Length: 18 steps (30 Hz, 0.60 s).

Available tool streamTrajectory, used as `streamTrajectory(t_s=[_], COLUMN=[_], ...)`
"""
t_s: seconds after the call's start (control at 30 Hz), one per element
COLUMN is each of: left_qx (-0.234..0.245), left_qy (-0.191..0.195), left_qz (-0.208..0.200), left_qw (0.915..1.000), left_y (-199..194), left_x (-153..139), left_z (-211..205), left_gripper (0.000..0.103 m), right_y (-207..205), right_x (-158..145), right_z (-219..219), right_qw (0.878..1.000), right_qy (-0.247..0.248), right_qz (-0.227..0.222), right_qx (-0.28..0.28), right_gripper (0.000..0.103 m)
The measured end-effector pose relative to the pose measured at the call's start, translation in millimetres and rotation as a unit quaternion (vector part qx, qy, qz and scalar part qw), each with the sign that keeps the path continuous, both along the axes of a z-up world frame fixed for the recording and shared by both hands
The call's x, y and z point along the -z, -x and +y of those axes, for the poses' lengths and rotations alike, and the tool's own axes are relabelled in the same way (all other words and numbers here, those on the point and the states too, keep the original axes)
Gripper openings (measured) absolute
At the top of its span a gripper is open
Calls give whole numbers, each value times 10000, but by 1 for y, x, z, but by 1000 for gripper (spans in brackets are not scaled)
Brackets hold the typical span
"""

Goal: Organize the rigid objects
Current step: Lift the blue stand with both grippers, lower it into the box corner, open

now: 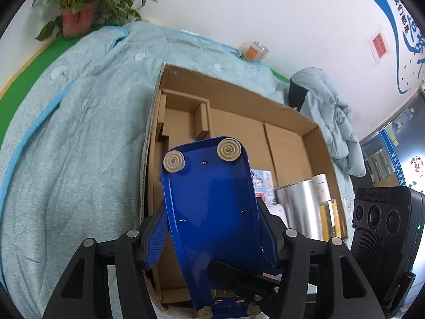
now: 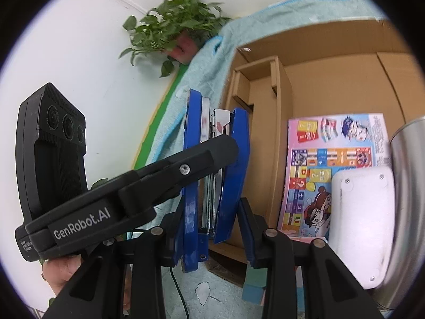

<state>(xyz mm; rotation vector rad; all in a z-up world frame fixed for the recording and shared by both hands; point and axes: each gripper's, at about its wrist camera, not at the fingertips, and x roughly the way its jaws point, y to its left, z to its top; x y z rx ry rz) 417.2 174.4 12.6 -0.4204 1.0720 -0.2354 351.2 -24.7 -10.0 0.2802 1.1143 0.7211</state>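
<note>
A big blue stapler (image 1: pixel 212 212) is held over the near edge of an open cardboard box (image 1: pixel 239 98). In the left wrist view I see its flat underside with round beige feet. My left gripper (image 1: pixel 213 228) is shut on the stapler's sides. In the right wrist view the stapler (image 2: pixel 217 175) stands edge-on between my right gripper's (image 2: pixel 212 228) blue pads (image 2: pixel 245 236), which sit close around its hinge end; contact is unclear. The left gripper's black finger (image 2: pixel 186 159) crosses in front of it.
The box holds a silver can (image 1: pixel 300 207), a colourful game box (image 2: pixel 337 170), a white device (image 2: pixel 361 223) and a cardboard divider (image 1: pixel 186 117). It lies on a light teal blanket (image 1: pixel 79 133). A potted plant (image 1: pixel 79 13), a glass jar (image 1: pixel 255 50) and a pale jacket (image 1: pixel 332 117) are behind.
</note>
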Motion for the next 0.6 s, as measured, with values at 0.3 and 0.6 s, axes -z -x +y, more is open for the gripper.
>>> streamTrajectory(t_s=[0.3,0.6], left_qx=[45,-260], left_qy=[71,-613], left_qz=[49,-764], left_qw=[10000,9949], left_y=[-4,20], left_x=[13,-20], left_z=[3,-9], left_gripper=[58,80], right_y=[-2,24], right_x=[4,-23], right_z=[6,-12], right_qw=[9999,9945], right_qy=[138,483], right_qz=[47,-879], right_qx=[61,305], right_gripper=[35,85])
